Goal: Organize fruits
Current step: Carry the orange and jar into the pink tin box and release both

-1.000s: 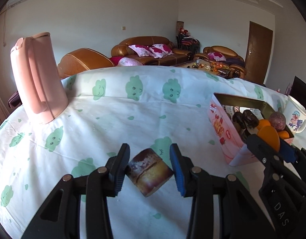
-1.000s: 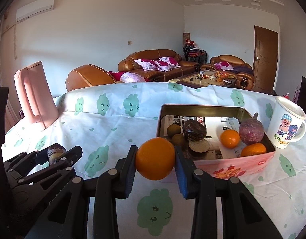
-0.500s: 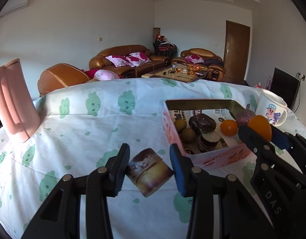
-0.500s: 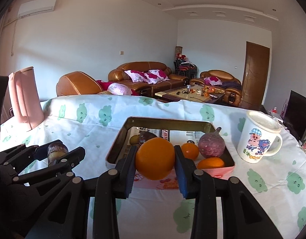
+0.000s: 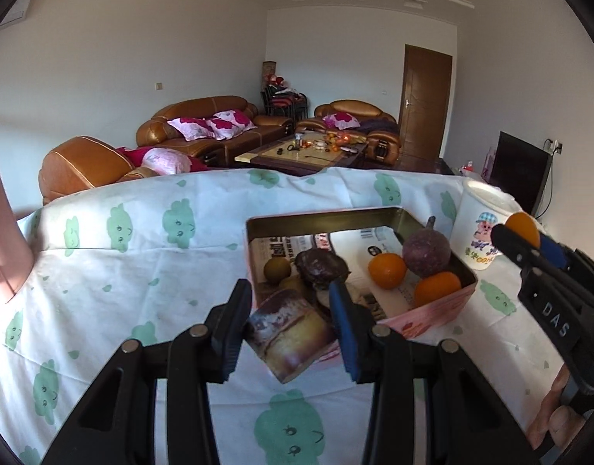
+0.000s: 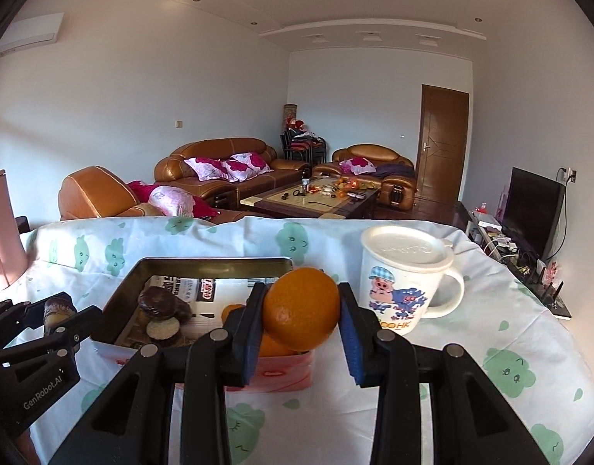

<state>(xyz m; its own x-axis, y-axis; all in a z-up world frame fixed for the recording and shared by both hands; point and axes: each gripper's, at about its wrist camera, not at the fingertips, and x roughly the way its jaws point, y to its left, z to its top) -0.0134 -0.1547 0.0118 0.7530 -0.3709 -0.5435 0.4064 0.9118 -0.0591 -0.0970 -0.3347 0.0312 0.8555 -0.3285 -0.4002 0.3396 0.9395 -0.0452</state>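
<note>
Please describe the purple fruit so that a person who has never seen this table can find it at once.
Find the tin on the cloud-print tablecloth, beside the lidded mug. The purple fruit sits at the tin's mug end, between two oranges. It alone is dull purple, round, with a short stem on top.

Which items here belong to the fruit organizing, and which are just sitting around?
Job: orange in the right gripper; chocolate-topped cake piece in the left gripper; tin box holding two oranges and a purple passion fruit.

Bystanders: cartoon mug, pink jug, tablecloth.
</note>
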